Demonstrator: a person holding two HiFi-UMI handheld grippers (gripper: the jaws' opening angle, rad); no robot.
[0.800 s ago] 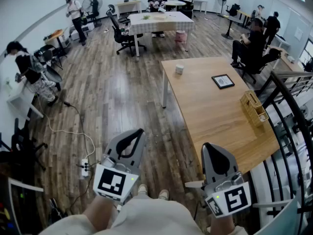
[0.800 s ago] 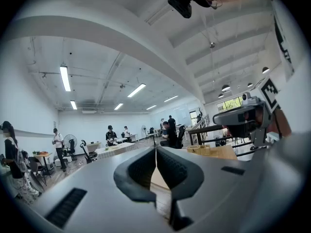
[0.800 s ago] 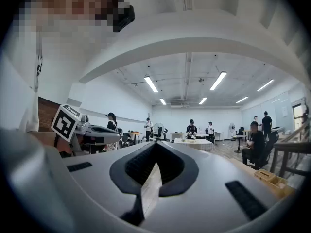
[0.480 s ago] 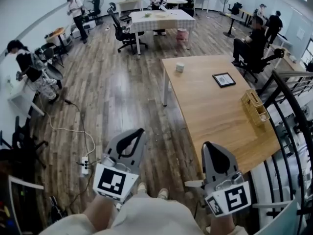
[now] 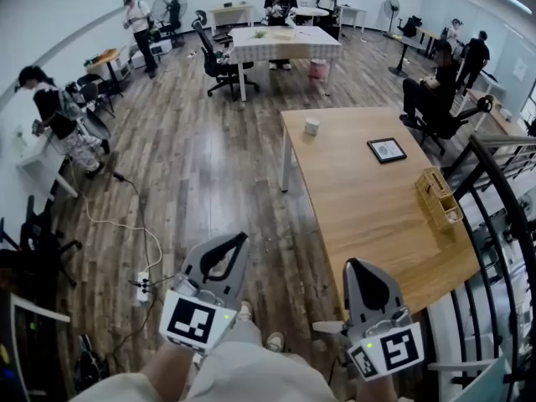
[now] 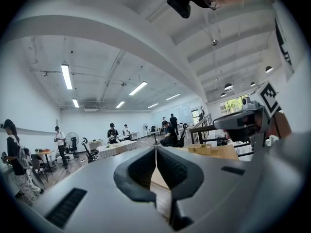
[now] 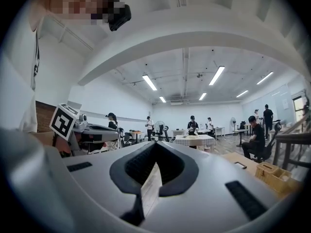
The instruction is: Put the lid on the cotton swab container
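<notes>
A small white round container (image 5: pixel 311 126) stands on the far left part of the light wooden table (image 5: pixel 360 199); I cannot make out a lid. Both grippers hang low in front of the person's body, well short of the table. In the head view the left gripper (image 5: pixel 237 239) is over the wooden floor, and the right gripper (image 5: pixel 358 264) is by the table's near corner. In the left gripper view the left gripper (image 6: pixel 155 147) has its jaws pressed together with nothing between them. The right gripper (image 7: pixel 156 143) looks the same in its own view.
A black framed tablet (image 5: pixel 386 150) and a wooden slatted box (image 5: pixel 438 198) lie on the table. A black railing (image 5: pixel 502 216) runs along its right side. A power strip with cable (image 5: pixel 144 283) lies on the floor at left. Several people and other desks fill the back of the room.
The table and room have slid slightly down in the head view. Both grippers sit a little lower in the frame and are still shut.
</notes>
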